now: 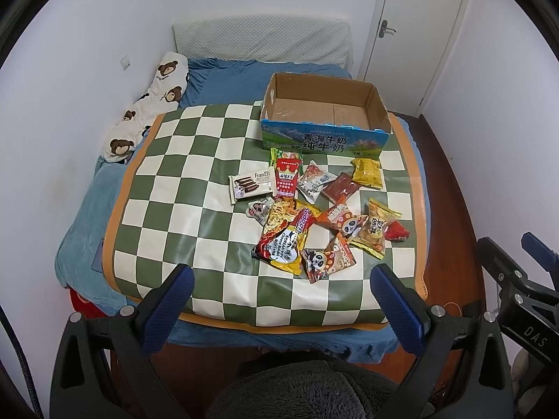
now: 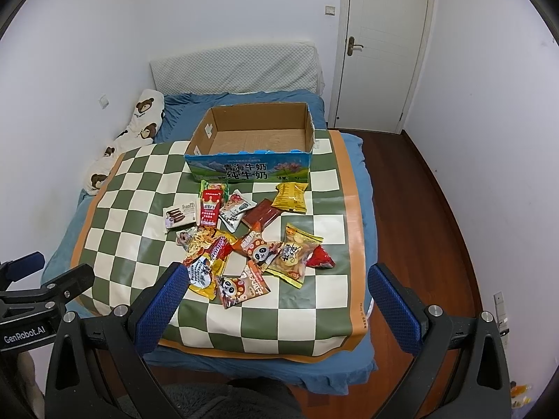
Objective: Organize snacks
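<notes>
The snack packets (image 1: 314,209) are lying in a loose heap on the green-and-white checkered mat (image 1: 181,160), some overlapping each other. A big noodle packet (image 1: 284,235) is lying at the near side of the heap, two panda packets (image 2: 260,249) are resting beside it, and a white Franzzi biscuit pack (image 1: 249,182) is sitting alone at the left edge. A yellow packet (image 2: 290,196) is lying nearest to the cardboard box (image 1: 379,104).

The box is standing open just behind the heap, at the far side of the mat, and nothing is showing inside it. It is probably put there so that each packet needs only a short carry to go in.

The left gripper (image 1: 281,284) is hovering above the near edge of the mat with its blue pads (image 1: 394,300) spread wide, gripping nothing. The right gripper (image 2: 276,286) is hovering in the same manner, its jaws also wide apart and empty, with the nearest packets showing between them. Both are being held back and high, which seems to give a full view of the heap before a first pick.

The mat is covering a bed with blue bedding (image 2: 244,99); a bear-print pillow (image 1: 153,104) is lying along the wall.
</notes>
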Available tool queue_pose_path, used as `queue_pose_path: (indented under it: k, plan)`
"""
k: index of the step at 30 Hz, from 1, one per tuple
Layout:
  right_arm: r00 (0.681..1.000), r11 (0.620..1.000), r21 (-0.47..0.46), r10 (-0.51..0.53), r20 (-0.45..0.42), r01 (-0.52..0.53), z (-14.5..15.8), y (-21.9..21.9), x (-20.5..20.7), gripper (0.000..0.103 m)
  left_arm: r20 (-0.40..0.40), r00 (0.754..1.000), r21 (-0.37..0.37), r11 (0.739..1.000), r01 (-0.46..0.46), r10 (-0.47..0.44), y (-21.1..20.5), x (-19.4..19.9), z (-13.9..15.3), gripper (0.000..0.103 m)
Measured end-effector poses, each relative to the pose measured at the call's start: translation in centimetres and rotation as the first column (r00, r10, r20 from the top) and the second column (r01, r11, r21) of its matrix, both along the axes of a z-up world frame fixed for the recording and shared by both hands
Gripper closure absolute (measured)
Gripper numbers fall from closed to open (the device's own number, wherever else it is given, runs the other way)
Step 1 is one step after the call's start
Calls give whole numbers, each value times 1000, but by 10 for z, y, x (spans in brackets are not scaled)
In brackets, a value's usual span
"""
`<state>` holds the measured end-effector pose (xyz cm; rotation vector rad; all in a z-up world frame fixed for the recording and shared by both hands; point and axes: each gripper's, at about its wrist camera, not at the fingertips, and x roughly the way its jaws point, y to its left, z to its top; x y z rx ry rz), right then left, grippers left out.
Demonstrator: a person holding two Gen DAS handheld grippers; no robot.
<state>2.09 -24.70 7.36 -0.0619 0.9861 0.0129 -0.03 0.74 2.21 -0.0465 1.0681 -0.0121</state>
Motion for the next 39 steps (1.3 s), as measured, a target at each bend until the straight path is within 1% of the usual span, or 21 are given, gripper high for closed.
queue_pose_path:
  k: [17,28,30,32,34,35,37,39]
  plan:
    - [1000,1000,3,0,3,0,-1,1,0,0,3,1000,-1,1000,-1,1,0,-2,-1,0]
    - [1000,1000,7,-4,-2,4,-2,2,1,0,14,1000,2,1000,-5,5,-2,6,-3,0]
    - [1000,1000,9,-9,-11,10,-7,5,5,0,19,1000,21,1000,-10,10,-1,16,-11,0]
    - [999,1000,20,-10,-33,11,-17,7,13,0,5,1000,47,999,-10,9,4,35,-29,0]
    - [998,999,53,-1,-61,4,-33,6,25,0,-16,1000,100,995,0,2,4,54,-52,0]
    - [997,998,63,0,-81,5,-52,1,34,0,-37,999,138,990,10,-5,4,65,-67,0]
    - [990,996,89,-8,-140,21,-80,-3,52,0,-83,996,183,982,41,-26,4,84,-95,0]
    - [979,991,119,-28,-202,53,-113,-12,71,0,-155,987,216,973,77,-44,4,106,-129,0]
